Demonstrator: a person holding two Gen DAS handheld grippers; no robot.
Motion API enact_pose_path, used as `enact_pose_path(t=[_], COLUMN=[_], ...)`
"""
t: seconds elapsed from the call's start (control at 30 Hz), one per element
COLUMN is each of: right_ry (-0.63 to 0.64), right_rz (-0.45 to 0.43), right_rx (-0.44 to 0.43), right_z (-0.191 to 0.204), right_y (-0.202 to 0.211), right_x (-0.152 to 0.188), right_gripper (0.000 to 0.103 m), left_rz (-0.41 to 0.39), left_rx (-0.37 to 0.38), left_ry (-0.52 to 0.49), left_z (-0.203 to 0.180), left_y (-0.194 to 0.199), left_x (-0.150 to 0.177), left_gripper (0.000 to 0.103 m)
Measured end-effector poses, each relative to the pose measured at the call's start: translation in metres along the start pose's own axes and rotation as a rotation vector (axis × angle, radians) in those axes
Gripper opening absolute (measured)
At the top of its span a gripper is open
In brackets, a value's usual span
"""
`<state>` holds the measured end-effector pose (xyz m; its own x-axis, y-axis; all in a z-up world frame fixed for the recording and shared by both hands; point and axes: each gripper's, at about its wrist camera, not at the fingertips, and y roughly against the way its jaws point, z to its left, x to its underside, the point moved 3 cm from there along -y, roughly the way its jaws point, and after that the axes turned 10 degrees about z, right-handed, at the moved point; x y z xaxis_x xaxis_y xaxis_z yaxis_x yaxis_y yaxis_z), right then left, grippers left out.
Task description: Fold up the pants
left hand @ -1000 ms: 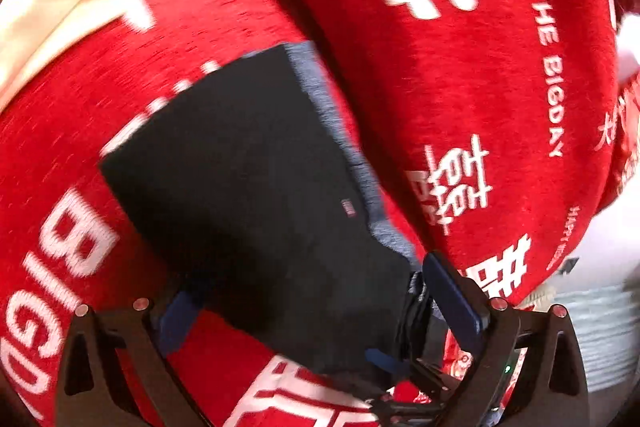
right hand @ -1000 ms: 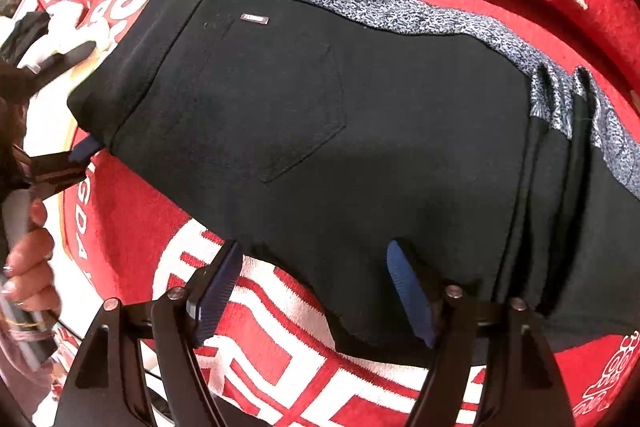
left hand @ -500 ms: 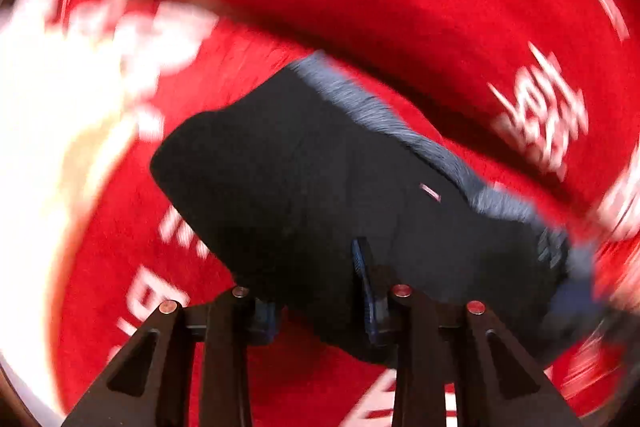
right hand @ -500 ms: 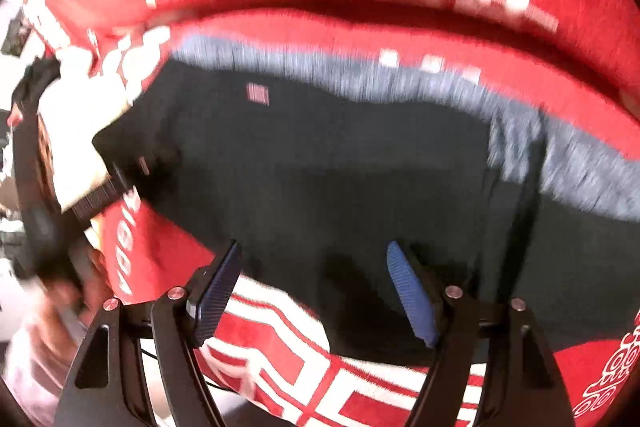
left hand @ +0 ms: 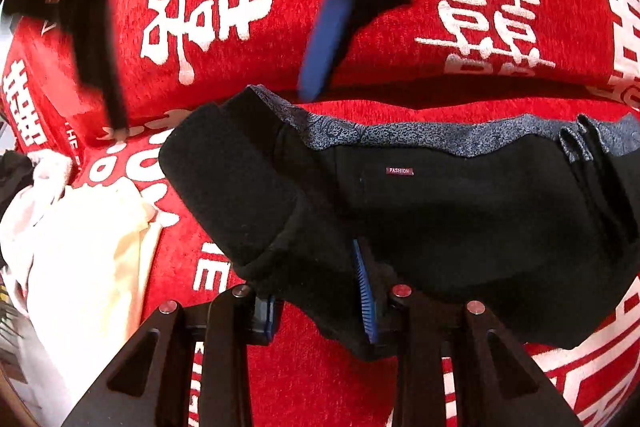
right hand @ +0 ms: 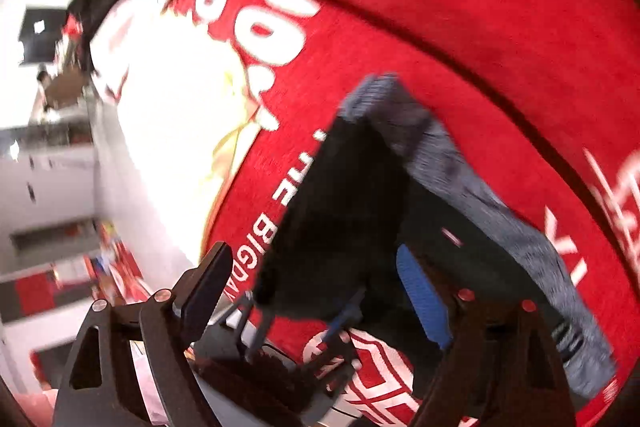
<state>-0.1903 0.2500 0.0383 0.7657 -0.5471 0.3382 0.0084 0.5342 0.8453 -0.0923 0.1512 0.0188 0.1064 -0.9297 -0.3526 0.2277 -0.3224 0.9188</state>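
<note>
Folded black pants with a grey-blue patterned waistband and a small "FASHION" tag lie on a red cloth with white characters. My left gripper is shut on the near edge of the pants, black fabric between its blue pads. The right gripper hovers blurred above the far side in the left wrist view. In the right wrist view the right gripper is open, its fingers wide apart over the pants' end.
A cream and white cloth pile lies left of the pants on the red cloth; it also shows in the right wrist view. A room with grey and red furniture lies beyond the cloth's left edge.
The left gripper closed on the pants' near edge and swung its view round. The right gripper lifted off the pants and moved across toward their left end, still open.
</note>
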Motion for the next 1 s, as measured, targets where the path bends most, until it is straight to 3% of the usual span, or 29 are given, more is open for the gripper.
enact_pose_path(t=[0.17,0.2,0.23,0.27,0.3,0.43,0.63,0.8,1.0], right_ry=[0.035,0.030,0.022,0.013,0.002,-0.010,-0.072,-0.145,-0.266], right_rz=[0.175,0.195,0.194,0.173,0.145,-0.009,-0.245,-0.435,-0.576], right_rx=[0.074,0.094,0.101,0.097,0.074,-0.017,-0.201,-0.301,-0.376], right_z=[0.011,0.008,0.003,-0.003,-0.007,-0.026,-0.071,-0.126,-0.203], right_y=[-0.050,-0.058,-0.060,-0.057,-0.051,-0.011,0.054,0.092,0.103], right_x=[-0.016,-0.016,-0.015,-0.011,-0.008,0.027,0.116,0.209,0.314], right_gripper=[0.087,0.077,0.040,0.025,0.021,0.019,0.019,0.020,0.022], left_rz=[-0.020,-0.018,-0.006,-0.014,-0.031,-0.088,-0.152,-0.174,-0.181], left_rx=[-0.027,-0.029,-0.027,-0.020,-0.015,0.023,0.101,0.192,0.247], left_ry=[-0.033,-0.038,-0.038,-0.039,-0.049,-0.095,-0.150,-0.261,-0.407], left_z=[-0.003,-0.004,-0.005,-0.006,-0.009,-0.031,-0.081,-0.155,-0.257], left_y=[0.003,0.003,0.003,0.007,0.014,0.051,0.109,0.148,0.163], left_x=[0.003,0.003,0.002,0.002,0.002,-0.012,-0.036,-0.047,-0.040], left_gripper=[0.033,0.033,0.033,0.033,0.033,0.033,0.033,0.033,0.033])
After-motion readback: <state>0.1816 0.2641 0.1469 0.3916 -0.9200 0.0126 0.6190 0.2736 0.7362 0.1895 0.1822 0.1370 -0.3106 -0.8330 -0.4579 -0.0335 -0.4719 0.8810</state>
